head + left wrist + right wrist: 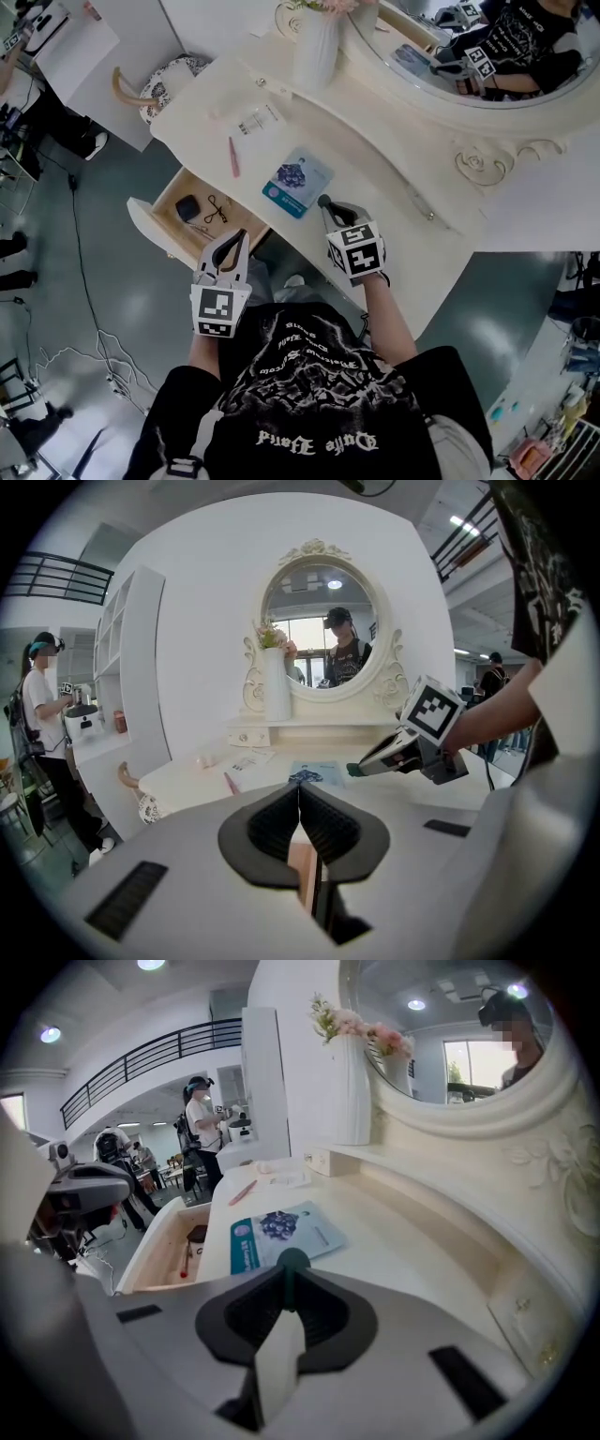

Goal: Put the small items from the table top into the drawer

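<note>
Right gripper (284,1283) has its jaws pressed on a small dark green piece (292,1261); its own view shows the round end clearly, while the head view gives only a dark tip. Left gripper (300,803) is pressed together and holds nothing, over the open drawer (167,192). Farther away, a blue packet (298,181) and a pink stick (233,157) lie on the table top (394,234). The head view alone shows a black clip (217,208) in the drawer.

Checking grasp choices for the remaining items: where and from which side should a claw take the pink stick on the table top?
Probably mid-length on the pink stick, coming straight down and closing across its thin width. It lies flat on the table top, long and narrow, with bare surface on both sides.
</note>
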Demonstrator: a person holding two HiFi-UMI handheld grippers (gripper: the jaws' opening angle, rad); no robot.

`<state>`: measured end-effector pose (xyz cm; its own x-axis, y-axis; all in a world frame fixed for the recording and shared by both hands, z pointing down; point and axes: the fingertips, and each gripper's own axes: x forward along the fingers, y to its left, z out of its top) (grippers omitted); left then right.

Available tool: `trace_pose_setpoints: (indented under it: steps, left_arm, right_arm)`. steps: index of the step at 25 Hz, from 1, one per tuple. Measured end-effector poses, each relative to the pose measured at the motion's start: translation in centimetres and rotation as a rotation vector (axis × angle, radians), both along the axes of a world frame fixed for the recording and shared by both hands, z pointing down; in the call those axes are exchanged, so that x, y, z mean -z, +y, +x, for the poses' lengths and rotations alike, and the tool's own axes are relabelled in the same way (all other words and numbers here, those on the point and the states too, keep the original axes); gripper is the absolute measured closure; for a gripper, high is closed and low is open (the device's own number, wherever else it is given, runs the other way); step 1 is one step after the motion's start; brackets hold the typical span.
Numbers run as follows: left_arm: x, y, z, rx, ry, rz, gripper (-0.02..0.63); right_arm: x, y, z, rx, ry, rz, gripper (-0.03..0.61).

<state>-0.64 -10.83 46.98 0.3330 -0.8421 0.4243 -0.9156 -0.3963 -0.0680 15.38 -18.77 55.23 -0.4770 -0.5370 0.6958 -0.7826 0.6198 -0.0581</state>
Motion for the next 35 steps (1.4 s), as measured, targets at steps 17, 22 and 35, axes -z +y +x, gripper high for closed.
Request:
trace_pose_setpoints:
  steps: [17,22,35]
  left_arm:
    - [-0.6,1.7,-7.3,0.155,0.02,-0.003,0.598]
    - [-0.5,1.8,-9.3,0.198,0.019,0.005,0.598]
    - [-1.1,2.6,-13.2,0.247,0.035,-0.018,0.598]
  right_arm:
    - [2.8,2.0,-10.2,0.24,-0.028,0.076,0.535]
    - [2.7,2.7,-12.9,0.308,-0.027,0.074,0.535]
    - [-0.3,5.5,-18.0,0.418,0.017,0.007,0.534]
